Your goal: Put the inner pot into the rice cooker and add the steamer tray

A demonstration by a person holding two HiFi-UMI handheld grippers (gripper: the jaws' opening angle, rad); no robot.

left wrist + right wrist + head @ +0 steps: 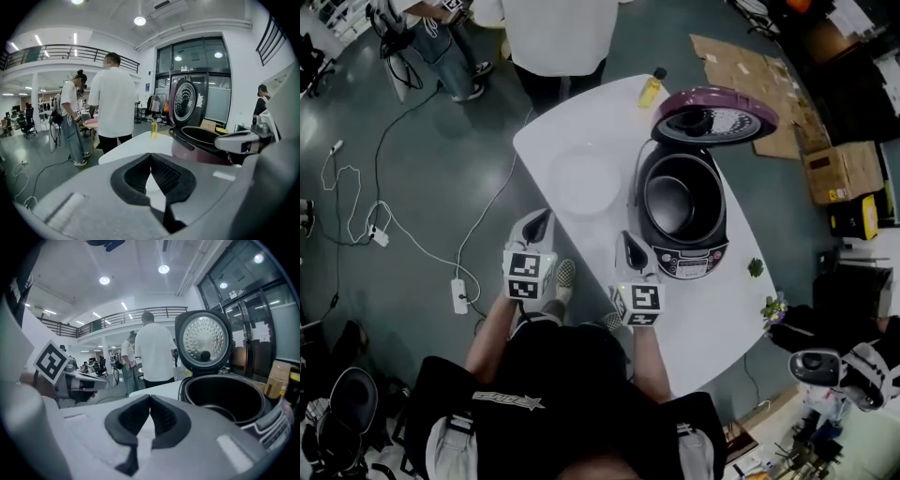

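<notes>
Standing on the white table (712,309), the rice cooker (692,258) has its purple lid (717,114) tipped back and its dark well open. To its left lies the pale round steamer tray (584,183), apart from the cooker. The left gripper (542,217) hovers near the tray's front edge, and the right gripper (628,239) is beside the cooker's front-left. Both have their jaws pressed together, holding nothing. A small yellow bottle (652,87) stands at the far edge.

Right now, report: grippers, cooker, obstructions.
Left gripper jaws shut, empty; right gripper same. Rice cooker open, lid up. White steamer tray on table beside it, untouched. Bottle at far edge, out of the way.
</notes>
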